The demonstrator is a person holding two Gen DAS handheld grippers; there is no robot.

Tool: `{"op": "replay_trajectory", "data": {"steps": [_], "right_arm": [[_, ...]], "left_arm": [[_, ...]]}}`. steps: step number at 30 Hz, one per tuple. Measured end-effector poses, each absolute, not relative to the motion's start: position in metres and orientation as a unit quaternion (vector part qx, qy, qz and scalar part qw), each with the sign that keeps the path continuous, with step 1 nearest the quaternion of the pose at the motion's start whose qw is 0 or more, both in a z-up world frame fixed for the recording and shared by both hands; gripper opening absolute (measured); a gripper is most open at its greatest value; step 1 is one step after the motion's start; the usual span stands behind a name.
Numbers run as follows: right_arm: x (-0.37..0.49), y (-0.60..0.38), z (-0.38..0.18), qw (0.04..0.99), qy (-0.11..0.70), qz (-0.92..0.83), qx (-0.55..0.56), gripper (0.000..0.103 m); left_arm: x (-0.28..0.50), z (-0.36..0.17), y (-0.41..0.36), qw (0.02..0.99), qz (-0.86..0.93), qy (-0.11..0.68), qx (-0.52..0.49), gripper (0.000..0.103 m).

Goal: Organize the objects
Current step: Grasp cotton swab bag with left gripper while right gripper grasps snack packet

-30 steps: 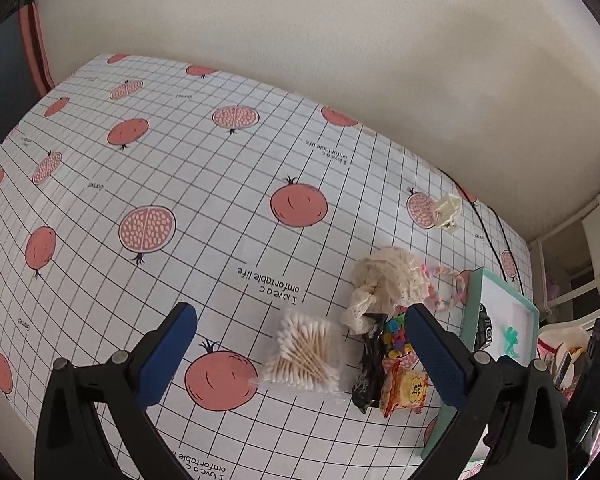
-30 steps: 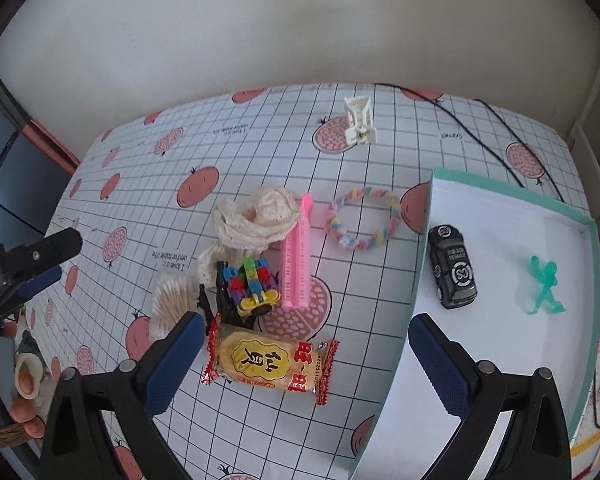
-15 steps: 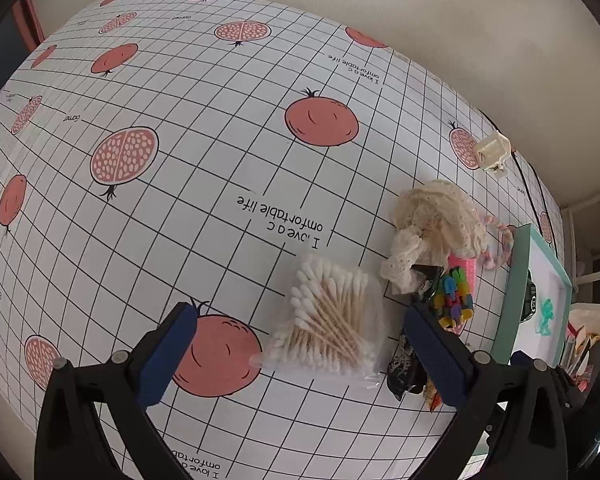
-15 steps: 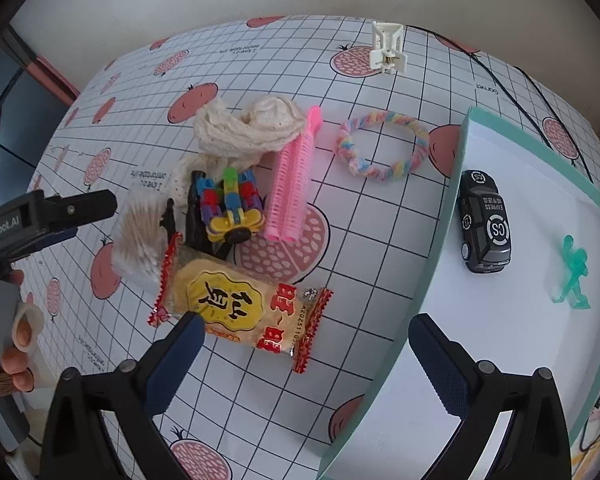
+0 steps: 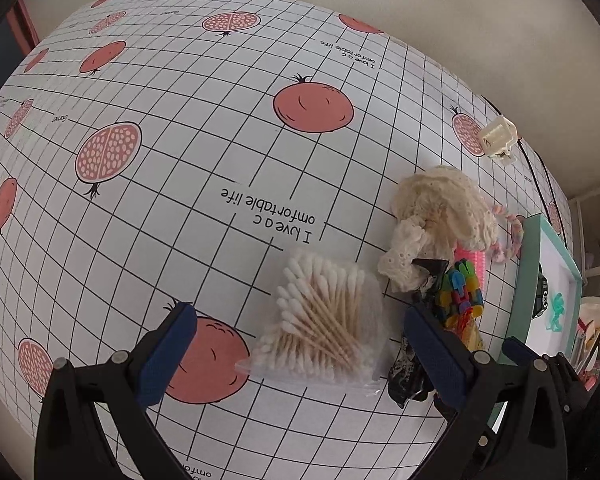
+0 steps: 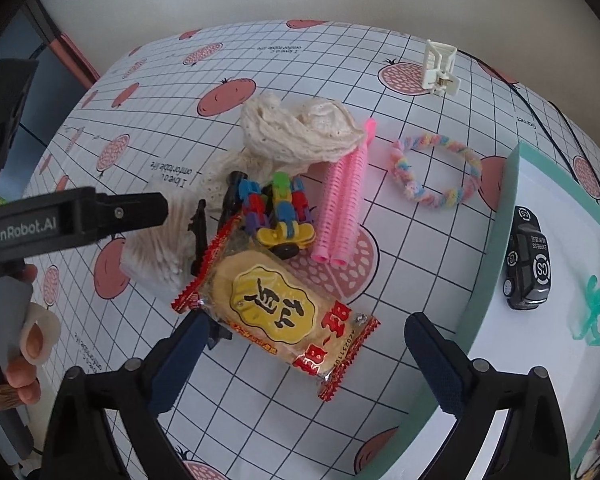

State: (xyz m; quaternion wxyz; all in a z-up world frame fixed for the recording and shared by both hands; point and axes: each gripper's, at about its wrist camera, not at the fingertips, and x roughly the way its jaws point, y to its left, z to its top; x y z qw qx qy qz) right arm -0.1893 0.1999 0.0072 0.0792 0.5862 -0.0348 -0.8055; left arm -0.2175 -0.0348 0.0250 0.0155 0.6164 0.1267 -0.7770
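A clear bag of cotton swabs point(image 5: 324, 320) lies on the pomegranate tablecloth, between the fingers of my open left gripper point(image 5: 300, 344), which hovers just above it. My open right gripper point(image 6: 304, 356) hangs over a yellow snack packet point(image 6: 276, 308). Beside the packet lie a colourful block toy point(image 6: 276, 212), a pink hair roller point(image 6: 344, 204), a cream lace cloth point(image 6: 300, 132) and a black item point(image 6: 199, 236). A teal-rimmed white tray point(image 6: 496, 264) at the right holds a black toy car point(image 6: 528, 256) and a green figure point(image 6: 590, 312).
A pastel braided hair tie point(image 6: 436, 172) and a white hair claw point(image 6: 440, 68) lie farther back. A black cable point(image 6: 536, 104) runs along the far right of the table. The left gripper's body point(image 6: 76, 216) reaches in from the left of the right wrist view.
Both grippers have come lower and closer to the pile. The left one now straddles the cotton swab bag; the right one is nearer the snack packet. Both stay open.
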Motion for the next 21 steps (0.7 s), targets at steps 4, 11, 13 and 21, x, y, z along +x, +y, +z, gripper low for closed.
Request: {"op": "replay_trajectory", "data": {"steps": [4, 11, 13, 21], "right_arm": [[-0.194, 0.202, 0.004, 0.088, -0.063, -0.810, 0.576, 0.089], [-0.198, 0.198, 0.005, 0.095, -0.072, -0.818, 0.563, 0.078], [-0.199, 0.198, 0.006, 0.096, -0.076, -0.819, 0.560, 0.076], [-0.198, 0.199, 0.010, 0.096, -0.081, -0.824, 0.552, 0.066]], "left_arm": [[-0.218, 0.022, -0.035, 0.019, -0.776, 0.131, 0.617, 0.103], [-0.219, 0.015, -0.033, 0.026, -0.772, 0.125, 0.622, 0.101], [-0.219, 0.015, -0.031, 0.025, -0.773, 0.123, 0.622, 0.098], [-0.220, 0.011, -0.026, 0.028, -0.771, 0.110, 0.627, 0.087]]}}
